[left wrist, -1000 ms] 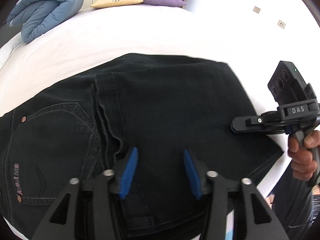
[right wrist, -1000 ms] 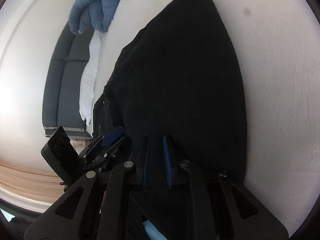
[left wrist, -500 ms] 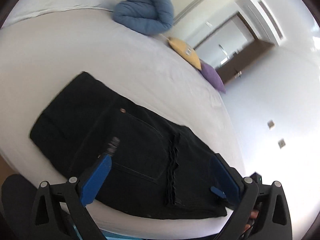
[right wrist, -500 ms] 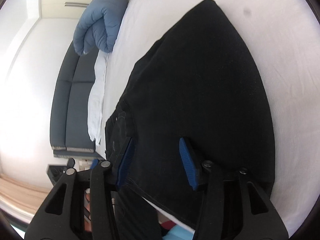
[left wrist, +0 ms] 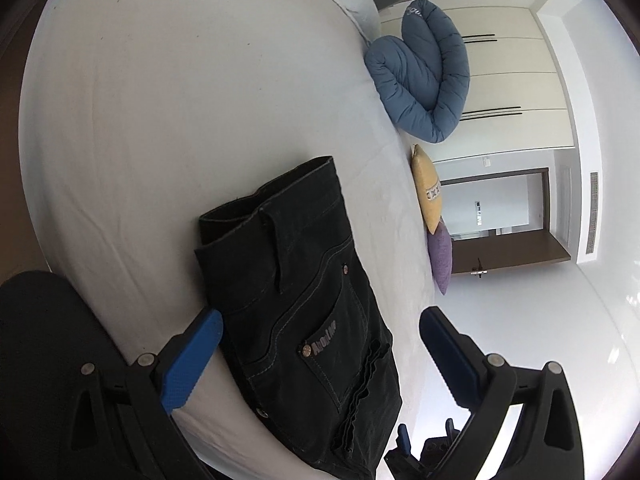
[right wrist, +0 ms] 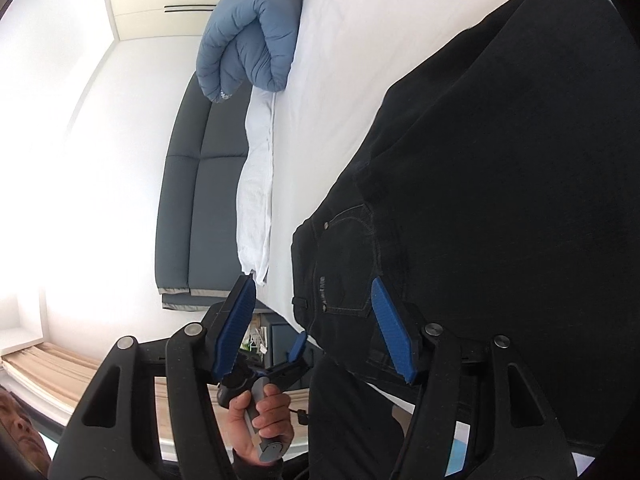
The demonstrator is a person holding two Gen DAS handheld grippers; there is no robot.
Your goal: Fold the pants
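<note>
The black jeans lie folded on the white bed sheet, near the edge of the mattress, waistband toward the middle of the bed and a back pocket with a pale stitched label facing up; the folded leg hems are stacked over the seat end. From the right wrist view the same dark denim spreads wide across the sheet, pocket and rivet showing at its near end. The left gripper hangs above that near end with its blue pads spread wide apart, gripping nothing, one pad over bare sheet just beside the denim and the other out past the bed's edge. The right gripper is likewise spread, empty, its blue fingers framing the pocket end without touching it. Between them, lower down, you can see a bare hand wrapped round the handle of the left tool. Farther up the bed sits a rolled blue duvet, with a yellow cushion and a purple cushion along the far edge, and a dark grey sofa beyond.
</note>
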